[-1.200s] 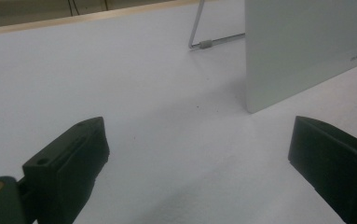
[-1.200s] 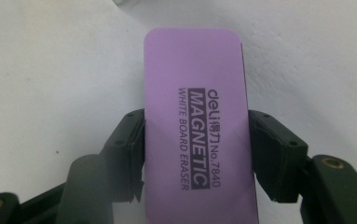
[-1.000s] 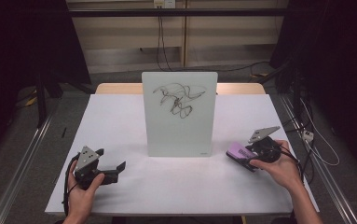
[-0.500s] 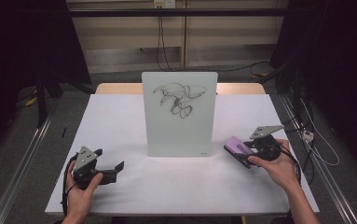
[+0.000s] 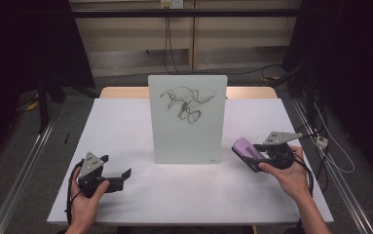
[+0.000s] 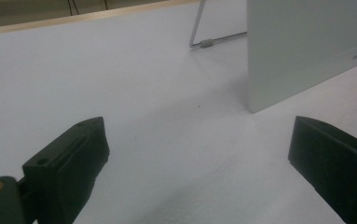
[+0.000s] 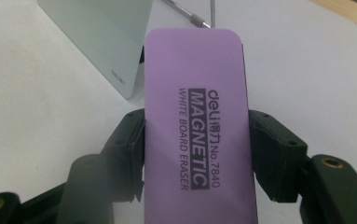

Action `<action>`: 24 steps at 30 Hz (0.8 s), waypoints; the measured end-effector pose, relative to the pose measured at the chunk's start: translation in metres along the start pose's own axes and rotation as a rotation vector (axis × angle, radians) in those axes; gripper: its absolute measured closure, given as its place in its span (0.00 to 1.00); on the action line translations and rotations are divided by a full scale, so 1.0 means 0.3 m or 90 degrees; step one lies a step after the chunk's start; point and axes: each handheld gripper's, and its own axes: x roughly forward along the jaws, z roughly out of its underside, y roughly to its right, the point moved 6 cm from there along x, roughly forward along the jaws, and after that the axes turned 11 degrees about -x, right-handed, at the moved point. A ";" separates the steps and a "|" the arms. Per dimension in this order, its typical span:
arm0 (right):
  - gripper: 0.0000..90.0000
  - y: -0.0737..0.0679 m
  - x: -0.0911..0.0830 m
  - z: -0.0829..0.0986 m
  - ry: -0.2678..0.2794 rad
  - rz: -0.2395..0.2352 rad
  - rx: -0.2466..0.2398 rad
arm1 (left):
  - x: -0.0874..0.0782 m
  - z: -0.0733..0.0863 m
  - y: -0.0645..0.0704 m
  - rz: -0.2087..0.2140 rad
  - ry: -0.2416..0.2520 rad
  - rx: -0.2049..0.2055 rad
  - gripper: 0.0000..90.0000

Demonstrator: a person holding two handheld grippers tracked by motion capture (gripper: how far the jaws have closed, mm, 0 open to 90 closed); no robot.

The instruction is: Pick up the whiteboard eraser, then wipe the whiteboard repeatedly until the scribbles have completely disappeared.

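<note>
Eraser [image 7: 197,126], clamped by its long edges in the right gripper [image 5: 268,155] beside the scribbled whiteboard [image 5: 187,118], could topple it if pressed hard, since the left gripper [image 5: 113,179] idles wide open, empty, on the tabletop [image 5: 194,195].

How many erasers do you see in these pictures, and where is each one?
1. The purple rectangular magnetic whiteboard eraser is clamped between the jaws of the right gripper, right of the standing white scribbled whiteboard. Another could be hidden behind the board.
</note>
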 end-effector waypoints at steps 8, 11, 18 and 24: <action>0.46 0.001 -0.016 -0.018 0.032 0.008 0.010 | 0.002 0.001 -0.004 -0.003 0.001 -0.002 0.05; 0.46 0.004 -0.022 -0.029 0.046 0.011 0.015 | 0.006 0.007 -0.009 0.001 -0.006 -0.004 0.05; 0.46 -0.009 -0.026 -0.055 0.064 0.017 0.009 | 0.000 0.007 -0.015 0.005 -0.004 -0.016 0.05; 0.46 -0.026 -0.040 -0.091 0.095 0.023 -0.017 | 0.001 0.004 -0.013 0.000 -0.001 -0.010 0.05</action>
